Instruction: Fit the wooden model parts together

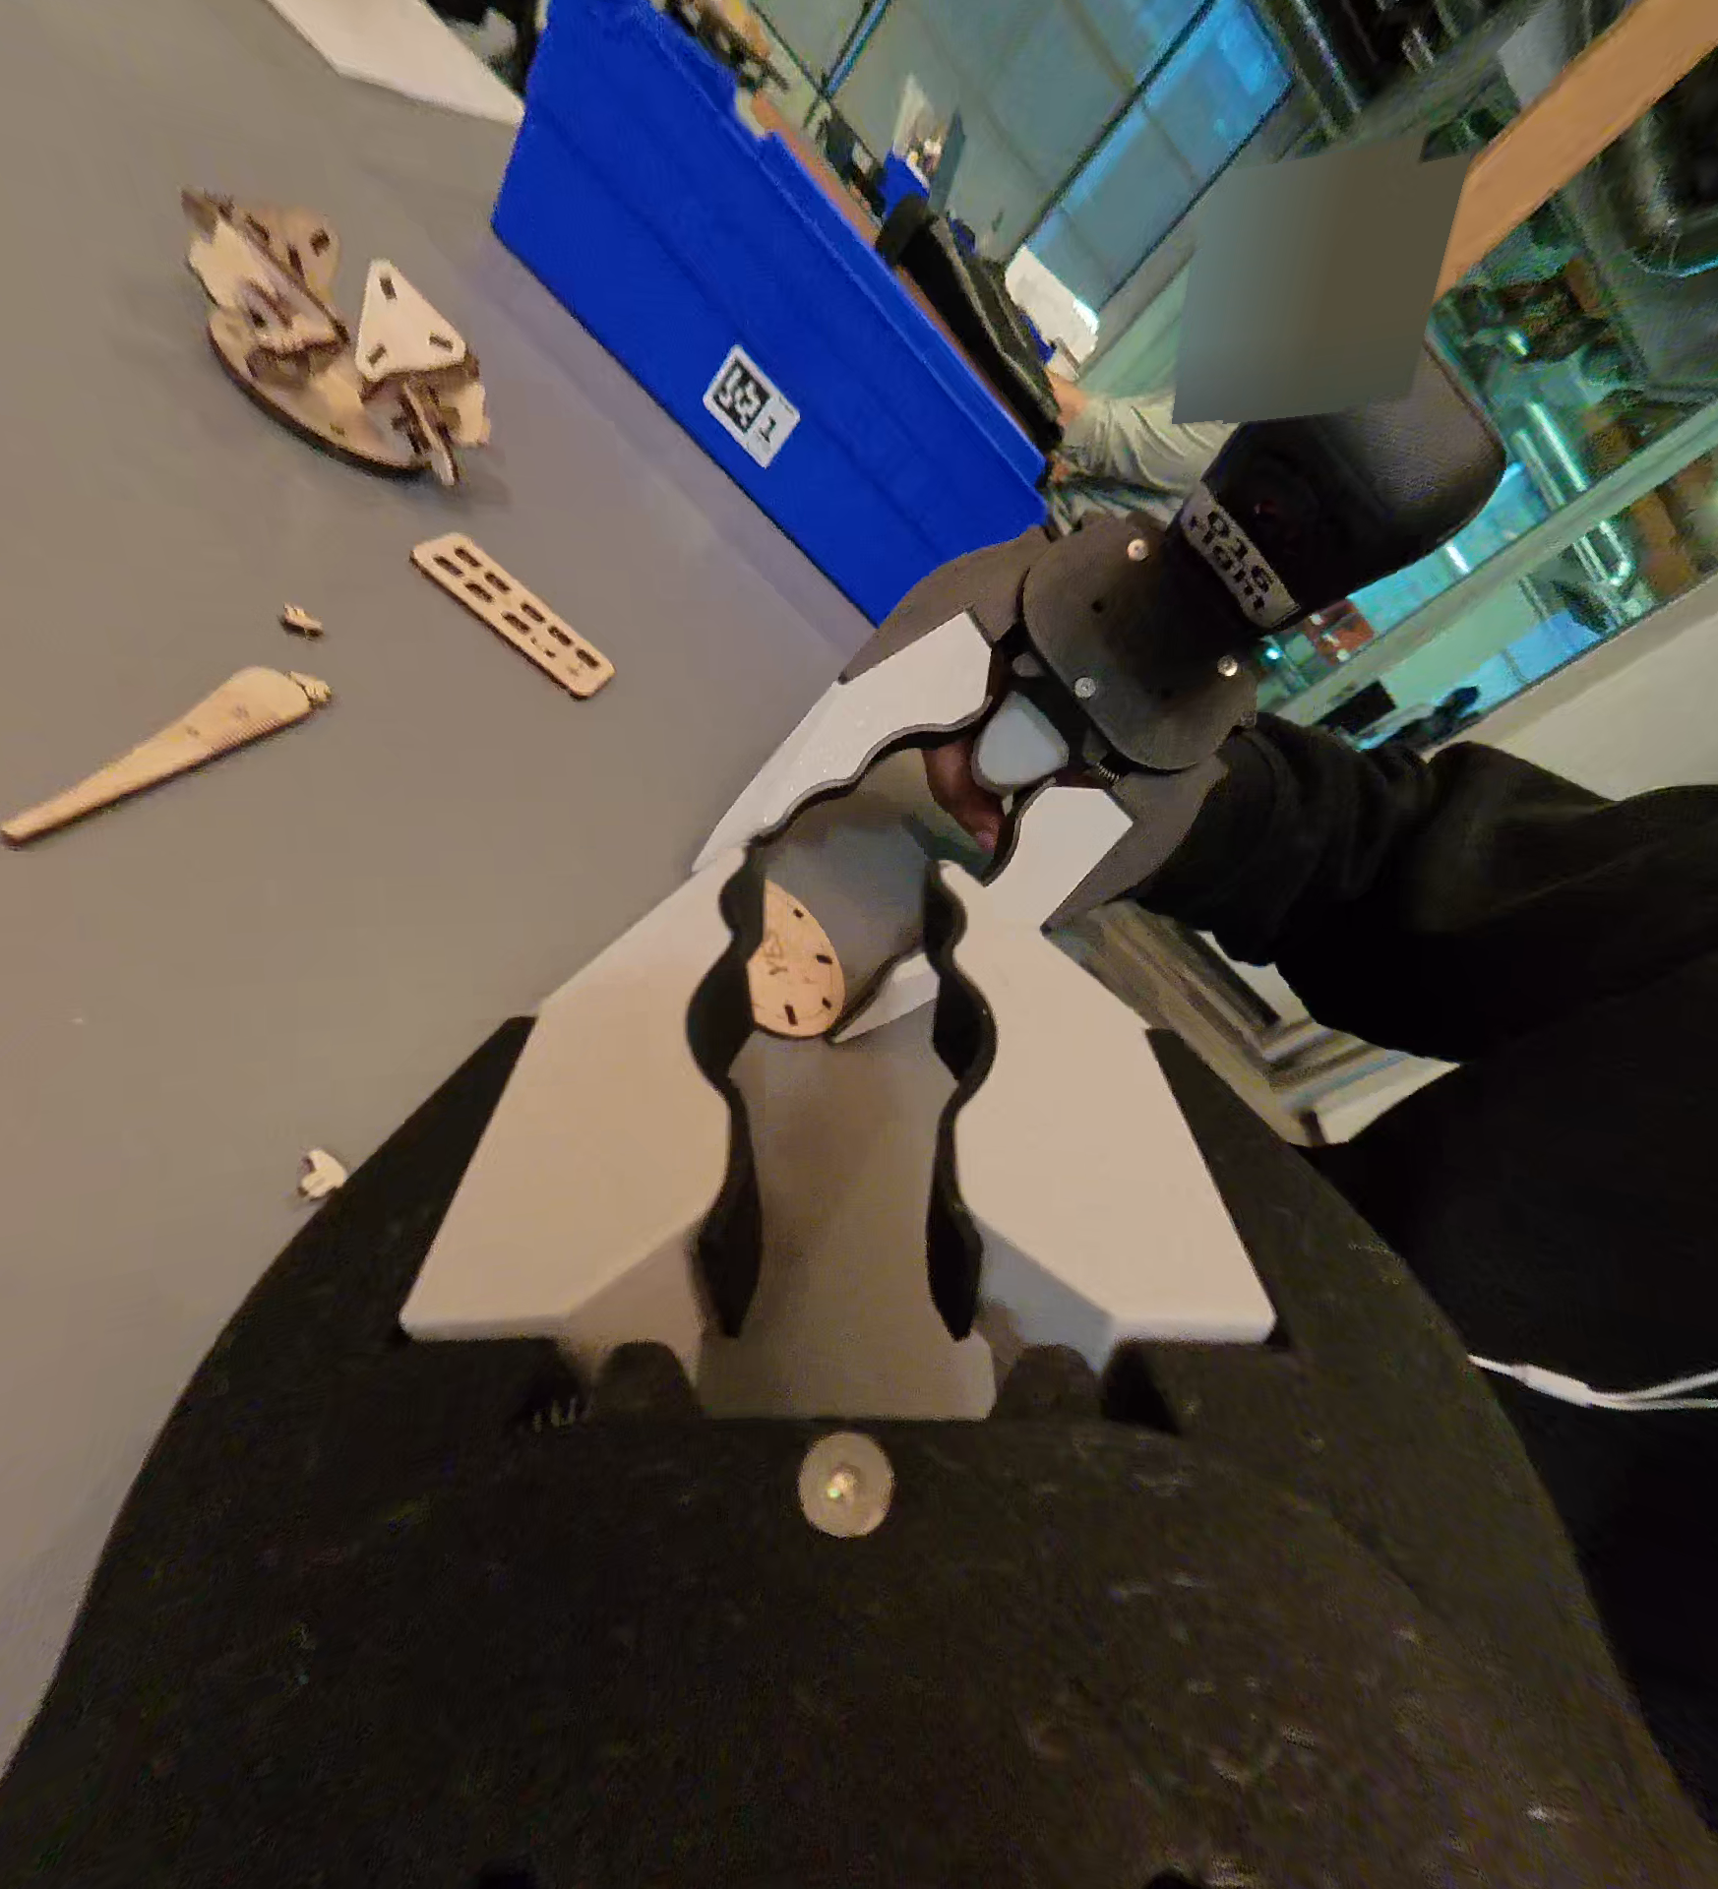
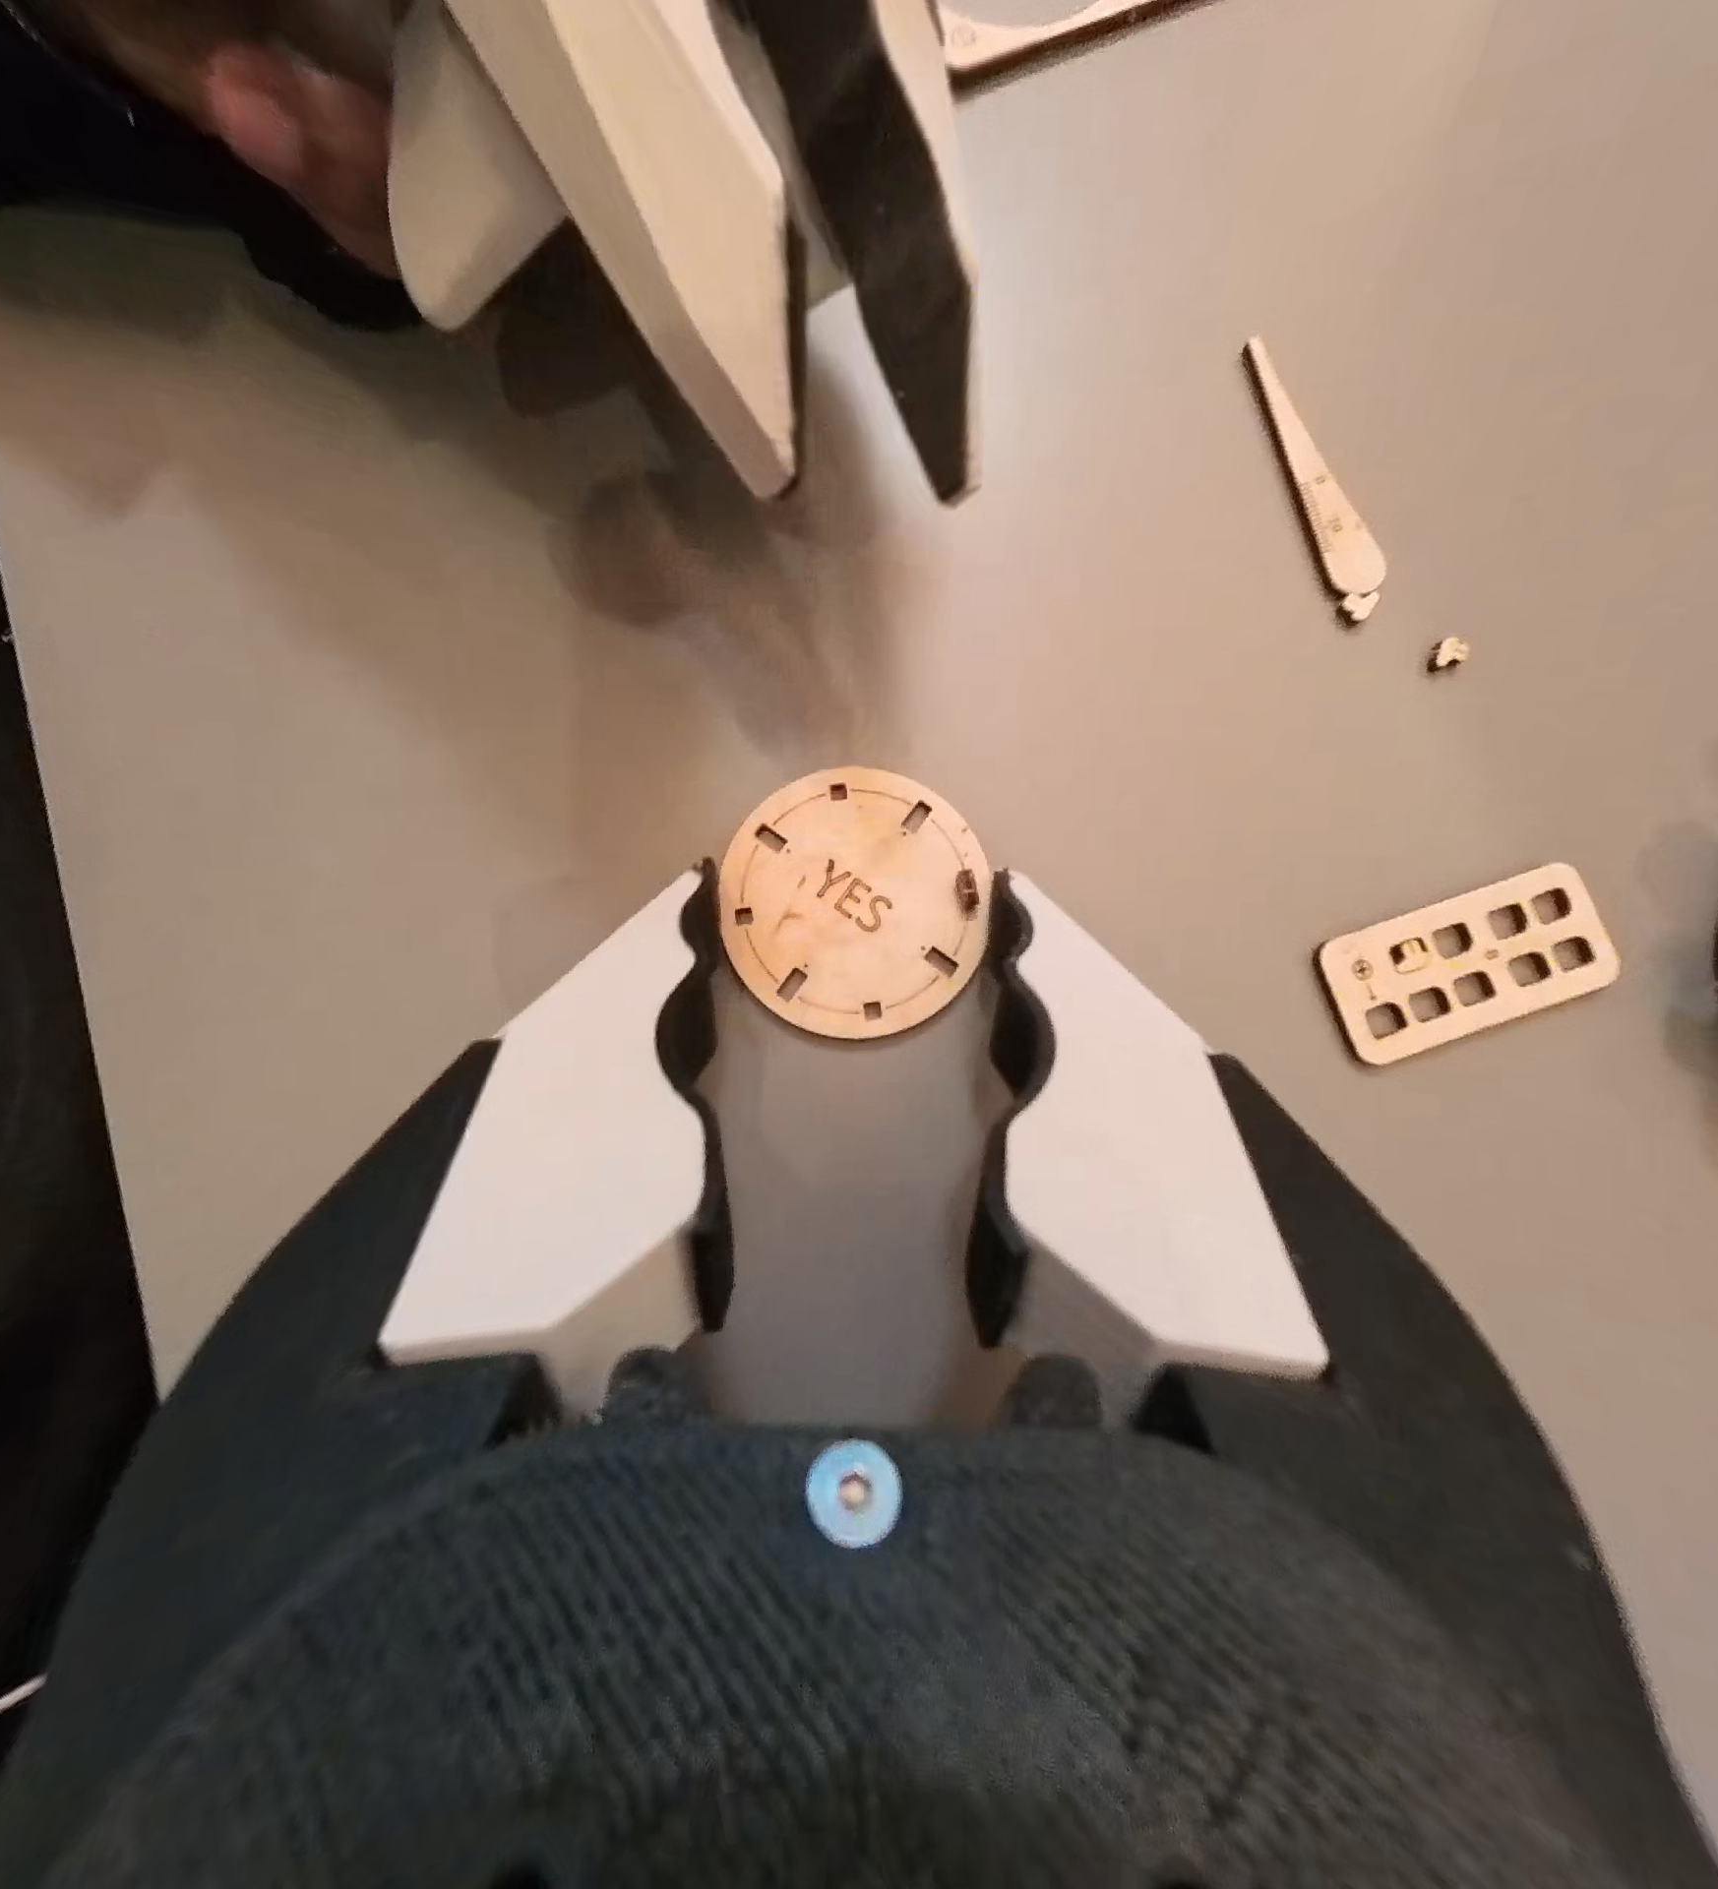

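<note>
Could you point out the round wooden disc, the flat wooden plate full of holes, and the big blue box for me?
round wooden disc (image 2: 855,905): right wrist view, middle of its engraved face.
wooden plate with holes (image 2: 1468,956): right wrist view, centre between its hole rows.
blue box (image 1: 732,307): left wrist view, its side wall.

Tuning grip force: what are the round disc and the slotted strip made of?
Round disc: looks like thin laser-cut plywood, pale, unfinished matte; dark burnt slot edges. Slotted strip: likely the same, pale wood with darkened cutouts.
</note>
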A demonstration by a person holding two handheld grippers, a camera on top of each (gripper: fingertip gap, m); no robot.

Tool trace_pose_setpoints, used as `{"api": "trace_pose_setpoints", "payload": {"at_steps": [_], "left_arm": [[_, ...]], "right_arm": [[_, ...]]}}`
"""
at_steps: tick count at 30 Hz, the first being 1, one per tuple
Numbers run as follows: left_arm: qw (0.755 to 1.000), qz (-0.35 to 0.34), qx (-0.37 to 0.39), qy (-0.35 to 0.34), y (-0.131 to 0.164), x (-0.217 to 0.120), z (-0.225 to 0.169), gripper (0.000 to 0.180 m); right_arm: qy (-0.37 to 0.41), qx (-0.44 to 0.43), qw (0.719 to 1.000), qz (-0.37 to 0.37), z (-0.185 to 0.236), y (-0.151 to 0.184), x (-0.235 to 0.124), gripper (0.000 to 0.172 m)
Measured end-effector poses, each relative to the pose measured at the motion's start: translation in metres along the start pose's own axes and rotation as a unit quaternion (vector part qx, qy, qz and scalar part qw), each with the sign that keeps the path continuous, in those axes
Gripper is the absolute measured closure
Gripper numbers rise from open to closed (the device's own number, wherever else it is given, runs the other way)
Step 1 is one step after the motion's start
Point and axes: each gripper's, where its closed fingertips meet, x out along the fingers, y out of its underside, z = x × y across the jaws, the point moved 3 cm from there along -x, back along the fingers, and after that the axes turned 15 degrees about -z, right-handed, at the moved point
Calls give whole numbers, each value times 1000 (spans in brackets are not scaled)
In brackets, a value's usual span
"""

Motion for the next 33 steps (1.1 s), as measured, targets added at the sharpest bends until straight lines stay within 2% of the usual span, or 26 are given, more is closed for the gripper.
{"api": "trace_pose_setpoints", "payload": {"at_steps": [3,5,7,8,9,10,11,12,14,17,21,24,31,33], "left_arm": [[999,-31,31,-27,-9,-3,5,129],[997,-50,33,-42,-15,-7,9,124],[997,-58,23,-44,-18,-10,12,126],[997,-60,17,-35,-19,-11,10,134],[997,-66,14,-24,-21,-11,7,150],[997,-73,18,-18,-24,-13,5,179],[996,-84,31,-28,-28,-16,6,180],[993,-96,50,-44,-33,-20,9,180],[989,-118,80,-45,-41,-25,6,180],[986,-126,108,-14,-43,-24,-6,180],[977,-103,183,27,-34,-18,-25,180],[974,-83,203,48,-26,-14,-33,180],[976,-65,194,76,-20,-11,-39,180],[976,-65,193,80,-19,-12,-41,180]], "right_arm": [[20,-63,997,-49,-5,-12,5,120],[50,-143,983,-105,-8,-33,6,120],[67,-217,960,-161,-7,-56,6,120],[70,-243,950,-183,-6,-66,7,120],[67,-262,942,-201,-4,-74,9,120],[63,-274,934,-219,-3,-81,11,120],[62,-280,928,-238,-4,-87,12,120],[63,-281,921,-261,-6,-93,13,126],[40,-250,916,-310,-8,-100,9,117],[-20,-135,923,-359,-13,-102,-4,112],[-110,-28,907,-407,-10,-101,-24,133],[-139,-15,894,-426,-4,-106,-32,143],[-151,-36,902,-402,7,-102,-25,162],[-161,-33,900,-404,8,-102,-27,162]]}}
